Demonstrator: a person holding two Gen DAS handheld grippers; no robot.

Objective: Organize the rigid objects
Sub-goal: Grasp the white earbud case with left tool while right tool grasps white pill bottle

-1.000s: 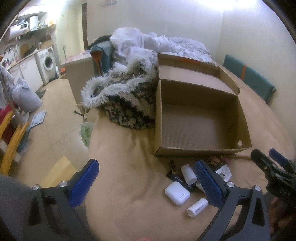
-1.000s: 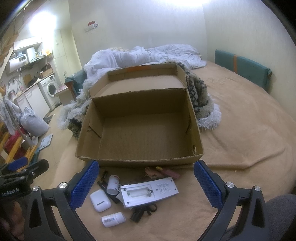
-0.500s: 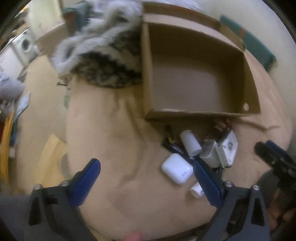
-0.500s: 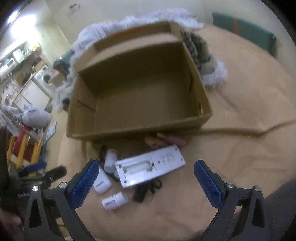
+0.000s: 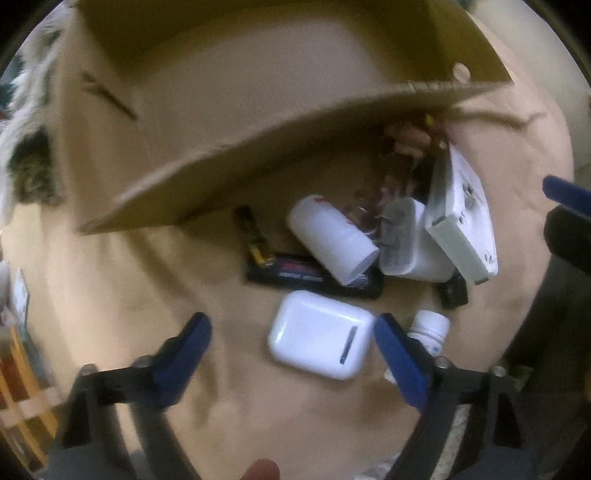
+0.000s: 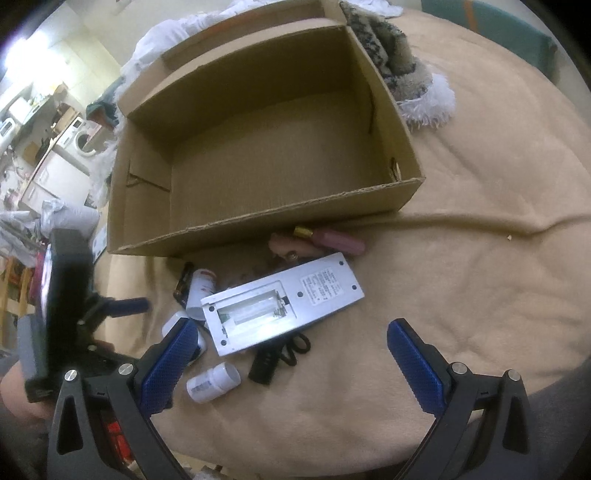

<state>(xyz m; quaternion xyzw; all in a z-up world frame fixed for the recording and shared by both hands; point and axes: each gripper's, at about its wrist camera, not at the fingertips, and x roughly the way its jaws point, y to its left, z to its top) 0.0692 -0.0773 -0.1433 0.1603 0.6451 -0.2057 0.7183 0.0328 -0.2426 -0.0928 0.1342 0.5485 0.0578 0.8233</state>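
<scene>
An empty cardboard box (image 6: 266,225) (image 5: 258,147) sits on a tan blanket. In front of it lies a pile of small items: a white earbud case (image 5: 319,334), a white tube (image 5: 332,238), a black bar (image 5: 314,275), a white charger (image 5: 410,240), a white remote with its battery bay open (image 6: 280,304) (image 5: 461,218), a small pill bottle (image 6: 213,381) (image 5: 430,328) and a pink tube (image 6: 338,240). My left gripper (image 5: 291,336) is open, its fingers on either side of the earbud case. My right gripper (image 6: 291,341) is open, just short of the remote.
A furry patterned throw (image 6: 406,77) lies right of the box, with white bedding (image 6: 166,33) behind it. A black clip (image 6: 264,363) lies by the pill bottle. A washing machine (image 6: 83,138) stands far left, off the bed. The blanket (image 6: 480,258) stretches to the right.
Both grippers have dropped and moved in toward the pile. The left one now has the earbud case between its open fingers. The right one has closed in on the remote.
</scene>
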